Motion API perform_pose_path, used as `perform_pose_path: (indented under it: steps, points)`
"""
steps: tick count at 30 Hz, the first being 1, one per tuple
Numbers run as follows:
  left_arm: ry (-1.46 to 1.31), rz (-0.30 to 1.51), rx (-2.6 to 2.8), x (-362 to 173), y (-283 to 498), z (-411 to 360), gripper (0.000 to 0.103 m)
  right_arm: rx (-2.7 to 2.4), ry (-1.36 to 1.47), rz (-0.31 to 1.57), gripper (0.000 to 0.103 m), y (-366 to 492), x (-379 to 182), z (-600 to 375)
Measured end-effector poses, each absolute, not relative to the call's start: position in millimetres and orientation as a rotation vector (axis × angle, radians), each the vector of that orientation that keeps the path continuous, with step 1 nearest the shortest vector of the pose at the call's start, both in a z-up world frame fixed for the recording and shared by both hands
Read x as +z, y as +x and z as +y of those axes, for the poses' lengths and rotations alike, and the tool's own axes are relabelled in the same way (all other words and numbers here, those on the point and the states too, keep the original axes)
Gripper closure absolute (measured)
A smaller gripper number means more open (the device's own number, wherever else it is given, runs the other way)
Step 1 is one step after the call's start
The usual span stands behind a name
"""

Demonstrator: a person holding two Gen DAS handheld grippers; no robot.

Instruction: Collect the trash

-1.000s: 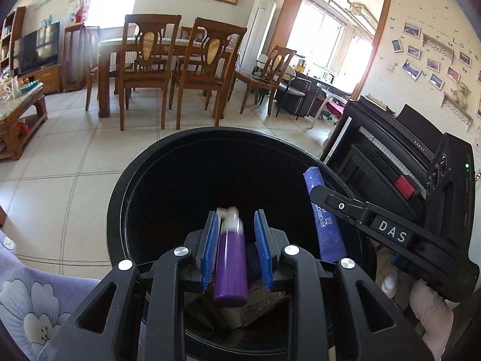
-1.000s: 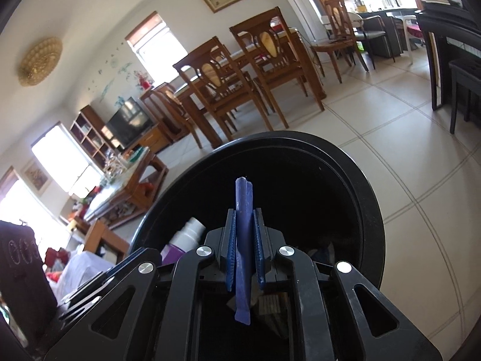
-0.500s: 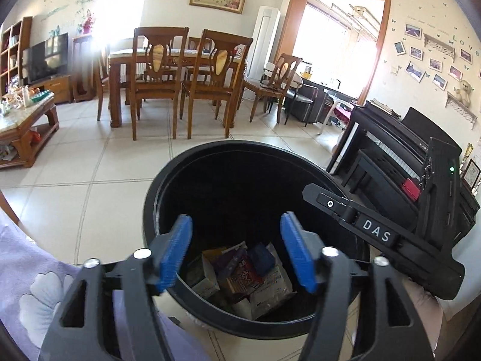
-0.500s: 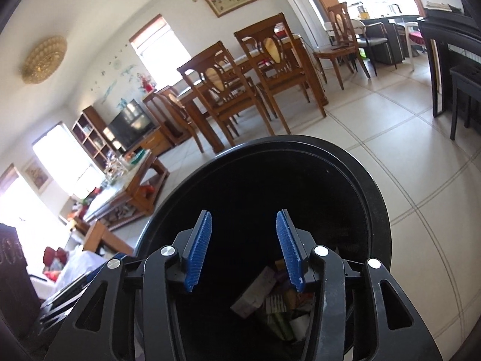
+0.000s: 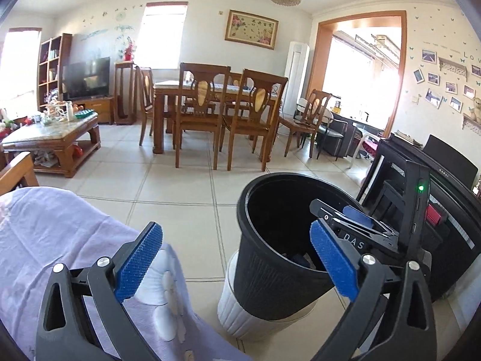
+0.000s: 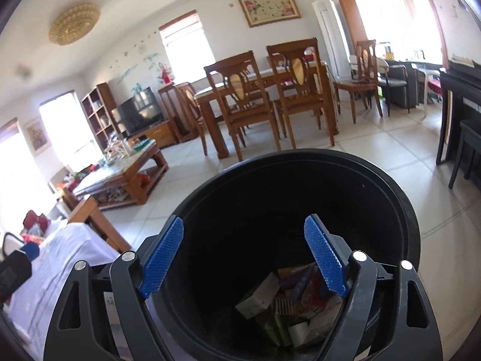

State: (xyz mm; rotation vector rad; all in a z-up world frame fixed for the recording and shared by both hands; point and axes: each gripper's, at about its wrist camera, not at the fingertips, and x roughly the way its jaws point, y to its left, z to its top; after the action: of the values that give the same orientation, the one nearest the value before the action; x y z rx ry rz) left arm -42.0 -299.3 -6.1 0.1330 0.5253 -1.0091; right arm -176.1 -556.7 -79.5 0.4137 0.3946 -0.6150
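Inside black bin (image 6: 390,186): mixed wrappers (image 6: 297,297)

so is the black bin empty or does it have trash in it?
Not empty. The right wrist view shows boxes and wrappers piled at the bottom of the black bin, well below the rim.

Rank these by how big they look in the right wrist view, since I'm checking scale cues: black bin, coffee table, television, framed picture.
1. black bin, partly because it is nearest
2. coffee table
3. television and framed picture look alike, so I won't rank them
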Motion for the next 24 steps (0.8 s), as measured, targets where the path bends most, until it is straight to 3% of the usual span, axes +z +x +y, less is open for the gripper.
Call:
perform_pose_path:
  steps: [3,12,24]
  points:
    - [0.092,0.489,-0.907,2,-36,-258,0.005,-0.536,0.273,0.396,0.006,-153,-69,-509]
    - [0.014,0.383,-0.476,30,-7,-112,0.005,-0.269,-0.071,0.340,0.005,-77,-26,-336]
    - [-0.048,0.331,-0.099,48,10,55,0.005,0.079,0.066,0.383,0.005,14,9,-204]
